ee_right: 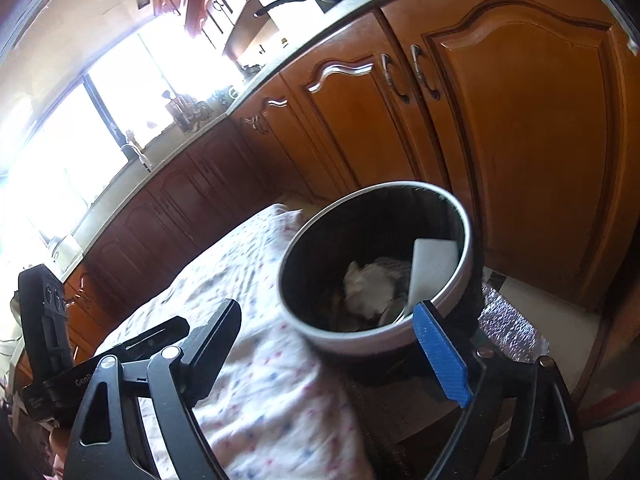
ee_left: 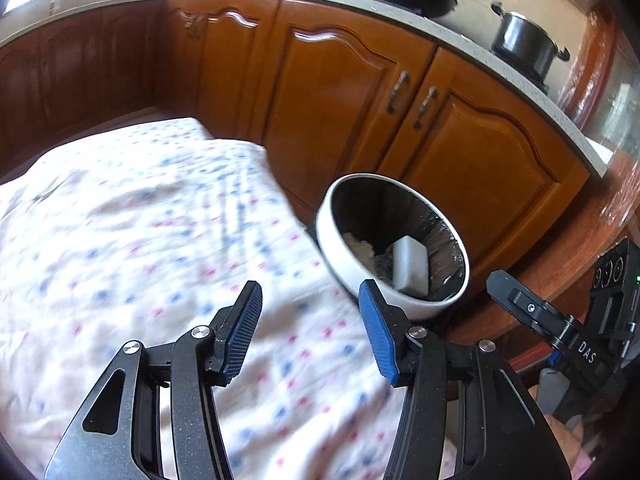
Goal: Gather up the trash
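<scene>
In the left wrist view, a table covered by a white cloth (ee_left: 152,240) with small red and blue marks fills the left and centre. The left gripper (ee_left: 310,332) is held above the cloth near its right edge, its blue-padded fingers (ee_left: 376,336) spread wide with nothing between them. Just beyond the right finger, a round waste bin (ee_left: 340,248) with a white outer wall and a dark liner is seen at the right edge of the table. Inside it, a white rectangular block (ee_left: 410,264) is leaned against the liner, with crumpled pale paper (ee_left: 360,248) beside it to the left. Brown wooden cabinet doors (ee_left: 348,92) are seen behind, and a dark pot (ee_left: 524,42) is stood on the counter at upper right. Part of the other gripper is visible at the right edge.

In the right wrist view, the left gripper's body (ee_right: 44,320) is seen at the far left. The right gripper (ee_right: 332,324) is held over the right edge of the cloth-covered table (ee_right: 256,380), its jaws wide apart and empty. The bin (ee_right: 360,340) is seen just ahead, partly behind the blue pad (ee_right: 440,352), with the white block (ee_right: 434,268) and crumpled paper (ee_right: 372,284) inside. Cabinet doors (ee_right: 520,140) are at the right.
</scene>
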Action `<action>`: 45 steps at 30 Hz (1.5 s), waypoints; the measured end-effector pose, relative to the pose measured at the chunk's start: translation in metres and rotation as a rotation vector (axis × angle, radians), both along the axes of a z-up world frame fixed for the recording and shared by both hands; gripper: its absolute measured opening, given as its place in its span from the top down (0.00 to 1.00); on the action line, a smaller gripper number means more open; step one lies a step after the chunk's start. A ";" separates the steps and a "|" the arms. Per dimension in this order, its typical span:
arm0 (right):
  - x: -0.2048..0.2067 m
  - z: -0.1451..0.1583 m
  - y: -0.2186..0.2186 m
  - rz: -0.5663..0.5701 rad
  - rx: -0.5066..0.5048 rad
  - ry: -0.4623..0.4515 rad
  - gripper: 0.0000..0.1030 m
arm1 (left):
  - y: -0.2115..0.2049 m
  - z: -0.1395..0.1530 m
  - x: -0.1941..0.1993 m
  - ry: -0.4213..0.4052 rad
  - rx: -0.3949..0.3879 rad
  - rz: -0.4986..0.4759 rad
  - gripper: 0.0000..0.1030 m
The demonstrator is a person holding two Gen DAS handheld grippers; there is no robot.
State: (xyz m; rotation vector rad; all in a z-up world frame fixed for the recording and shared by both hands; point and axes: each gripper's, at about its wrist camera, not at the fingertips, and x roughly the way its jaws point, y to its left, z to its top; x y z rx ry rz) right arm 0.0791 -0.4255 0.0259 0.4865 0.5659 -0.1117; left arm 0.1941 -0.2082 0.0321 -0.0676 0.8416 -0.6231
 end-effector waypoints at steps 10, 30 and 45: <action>-0.032 -0.006 0.061 0.020 -0.073 -0.025 0.03 | 0.071 -0.010 -0.037 -0.033 0.004 0.117 0.32; -0.104 0.036 0.147 0.007 -0.488 -0.295 0.00 | 0.143 0.030 -0.132 -0.453 0.030 0.310 0.00; -0.115 0.006 0.154 0.010 -0.416 -0.306 0.00 | 0.154 -0.009 -0.159 -0.457 0.101 0.353 0.00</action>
